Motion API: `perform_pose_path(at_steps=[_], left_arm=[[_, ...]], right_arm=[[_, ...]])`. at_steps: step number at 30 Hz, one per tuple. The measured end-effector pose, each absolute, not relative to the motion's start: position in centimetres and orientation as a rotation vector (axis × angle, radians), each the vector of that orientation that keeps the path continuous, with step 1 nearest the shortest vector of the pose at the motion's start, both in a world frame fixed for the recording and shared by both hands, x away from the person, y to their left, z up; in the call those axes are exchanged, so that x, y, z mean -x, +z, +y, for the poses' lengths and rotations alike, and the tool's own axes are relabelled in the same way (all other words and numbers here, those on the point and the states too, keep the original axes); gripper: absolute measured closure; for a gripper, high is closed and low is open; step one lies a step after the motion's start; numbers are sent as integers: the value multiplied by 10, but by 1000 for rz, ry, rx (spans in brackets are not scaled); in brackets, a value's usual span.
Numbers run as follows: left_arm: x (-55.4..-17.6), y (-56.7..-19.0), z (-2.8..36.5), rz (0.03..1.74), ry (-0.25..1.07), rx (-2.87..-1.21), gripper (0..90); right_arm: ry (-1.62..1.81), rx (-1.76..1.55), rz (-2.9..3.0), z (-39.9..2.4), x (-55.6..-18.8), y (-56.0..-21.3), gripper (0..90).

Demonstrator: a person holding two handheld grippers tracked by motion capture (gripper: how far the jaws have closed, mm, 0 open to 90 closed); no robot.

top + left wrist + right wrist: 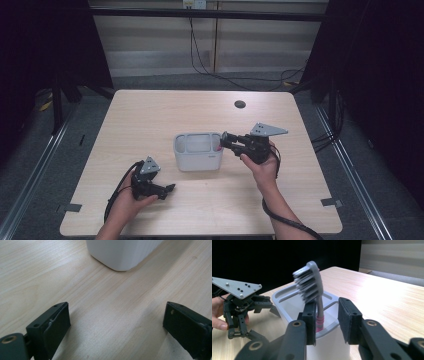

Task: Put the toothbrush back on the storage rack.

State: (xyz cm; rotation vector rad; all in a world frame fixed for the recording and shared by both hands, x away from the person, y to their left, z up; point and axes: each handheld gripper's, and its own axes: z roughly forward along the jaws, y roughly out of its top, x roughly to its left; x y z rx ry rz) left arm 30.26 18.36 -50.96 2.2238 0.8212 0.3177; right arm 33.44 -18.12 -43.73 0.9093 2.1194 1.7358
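A grey toothbrush (312, 282) stands head-up in the end slot of a white holder (197, 159) at the middle of the table (150, 115), its handle hidden inside. The right gripper (325, 320) has its jaws parted around the neck; one pad seems to touch. The left gripper (116, 327) rests released near the holder. No writing is legible.

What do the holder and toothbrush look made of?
Holder: likely matte white-grey plastic; smooth moulded walls, rounded corners. Toothbrush: looks like glossy grey plastic neck, pink section lower down, grey bristles slightly blurred. Table: pale wood-grain surface, possibly laminate.
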Motion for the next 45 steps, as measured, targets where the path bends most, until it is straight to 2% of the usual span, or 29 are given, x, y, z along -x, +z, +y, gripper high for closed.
perform_pose_path(at_steps=[5, 24, 45], left_arm=[[-303, -510, 184, 821, 318, -2224, 68], [-303, -510, 183, 823, 318, -2222, 68], [-302, -509, 184, 824, 320, -2225, 69]], right_arm=[[1724, -920, 2122, -182, -334, -437, 564], [1690, -915, 2189, -187, -334, -432, 368], [1629, -886, 2235, -198, -333, -423, 316]])
